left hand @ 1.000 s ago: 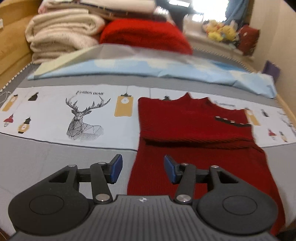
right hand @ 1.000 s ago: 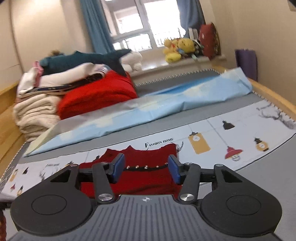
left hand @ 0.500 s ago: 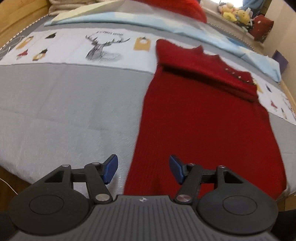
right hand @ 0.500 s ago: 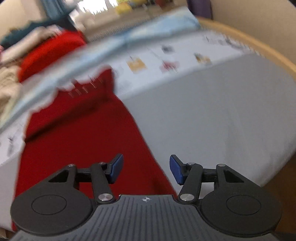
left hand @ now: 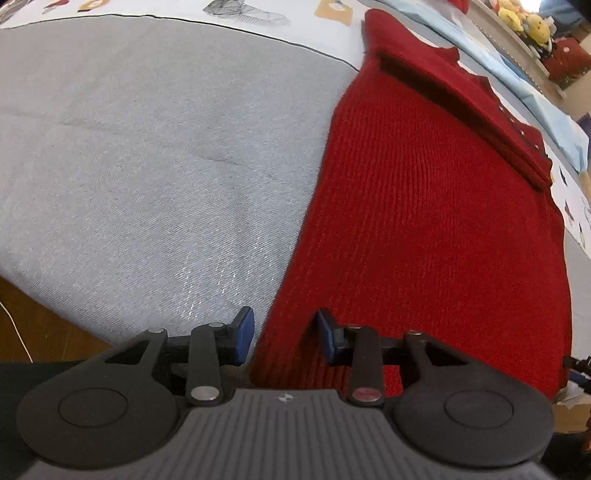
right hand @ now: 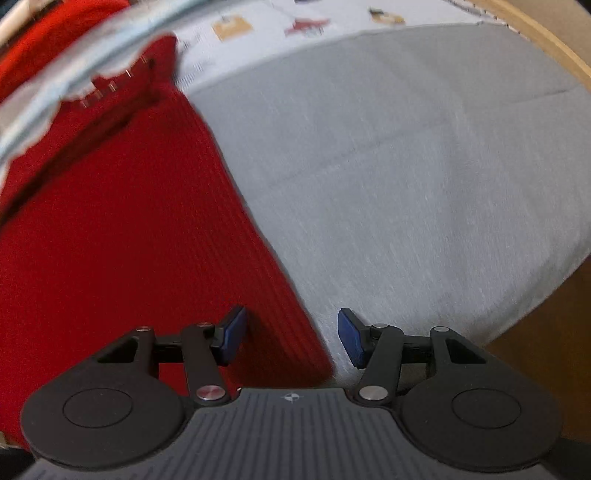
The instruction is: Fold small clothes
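Note:
A dark red knitted garment (left hand: 424, 206) lies flat on the grey bed cover (left hand: 147, 147), its top part folded down across the chest. My left gripper (left hand: 284, 338) is open, its jaws straddling the garment's near left hem corner. In the right wrist view the same garment (right hand: 122, 229) fills the left half. My right gripper (right hand: 291, 338) is open, its jaws straddling the near right hem corner. Neither gripper holds cloth.
The bed's near edge drops to a wooden floor (left hand: 40, 325) at the left and to the floor (right hand: 546, 332) at the right. A printed white sheet (left hand: 240, 11) and a light blue cloth (left hand: 546, 110) lie beyond the garment. Plush toys (left hand: 528, 22) sit far back.
Both grippers have tilted down and moved toward the garment's near hem, from looking across the bed to hovering low over the left and right hem corners. Both stayed open.

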{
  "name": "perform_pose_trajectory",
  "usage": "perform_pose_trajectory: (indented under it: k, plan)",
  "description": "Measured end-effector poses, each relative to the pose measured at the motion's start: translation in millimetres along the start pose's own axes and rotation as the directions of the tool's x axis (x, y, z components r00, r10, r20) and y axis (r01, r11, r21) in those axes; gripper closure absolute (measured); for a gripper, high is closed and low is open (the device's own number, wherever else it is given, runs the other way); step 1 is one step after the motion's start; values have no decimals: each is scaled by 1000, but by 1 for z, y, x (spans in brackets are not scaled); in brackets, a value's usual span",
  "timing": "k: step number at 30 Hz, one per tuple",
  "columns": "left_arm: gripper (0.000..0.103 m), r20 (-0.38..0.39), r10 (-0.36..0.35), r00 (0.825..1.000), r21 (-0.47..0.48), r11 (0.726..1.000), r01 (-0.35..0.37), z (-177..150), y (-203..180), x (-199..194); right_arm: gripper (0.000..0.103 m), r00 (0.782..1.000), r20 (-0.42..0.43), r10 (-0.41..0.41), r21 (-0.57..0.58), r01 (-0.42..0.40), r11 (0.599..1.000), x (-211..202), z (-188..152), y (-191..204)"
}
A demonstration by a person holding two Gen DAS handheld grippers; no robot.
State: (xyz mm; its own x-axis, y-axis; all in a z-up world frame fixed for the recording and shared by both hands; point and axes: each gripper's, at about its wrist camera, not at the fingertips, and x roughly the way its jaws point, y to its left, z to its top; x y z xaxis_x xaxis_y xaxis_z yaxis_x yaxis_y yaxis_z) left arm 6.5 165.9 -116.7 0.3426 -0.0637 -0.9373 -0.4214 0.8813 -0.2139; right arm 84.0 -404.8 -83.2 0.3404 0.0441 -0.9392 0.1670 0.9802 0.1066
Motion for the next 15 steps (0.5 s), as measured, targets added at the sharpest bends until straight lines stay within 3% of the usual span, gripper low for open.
perform_pose_trajectory:
  k: [2, 4, 5, 6, 7, 8, 11, 15]
  plan:
    - [64, 9, 8, 1000, 23, 1000, -8, -1, -4, 1, 46, 1000, -3, -6, -10, 6, 1000, 1, 0, 4]
    - [71, 15, 12, 1000, 56, 998, -13, -4, -9, 2, 47, 1000, 0, -9, -29, 9, 1000, 2, -1, 8]
    - [74, 17, 12, 1000, 71, 997, -13, -5, -10, 3, 53, 1000, 1, -12, -34, 12, 999, 2, -2, 10]
    - [84, 18, 6, 1000, 85, 996, -8, -3, -13, 3, 61, 1000, 3, -9, -40, 9, 999, 3, -2, 11]
    - [87, 21, 2, 1000, 101, 995, -4, -4, -16, 3, 79, 1000, 3, 8, -50, -8, 999, 3, -1, 14]
    - [87, 27, 11, 1000, 122, 992, -14, -6, -20, 4, 87, 999, -1, 34, -56, -34, 998, 4, 0, 17]
    - [87, 38, 36, 999, 170, 985, -42, -10, -28, 4, 87, 999, 0, 34, -77, -34, 996, 3, 0, 25]
    - [85, 36, 40, 999, 164, 985, -46, -12, -30, 4, 83, 999, -5, 41, -63, -42, 997, 4, 1, 22]
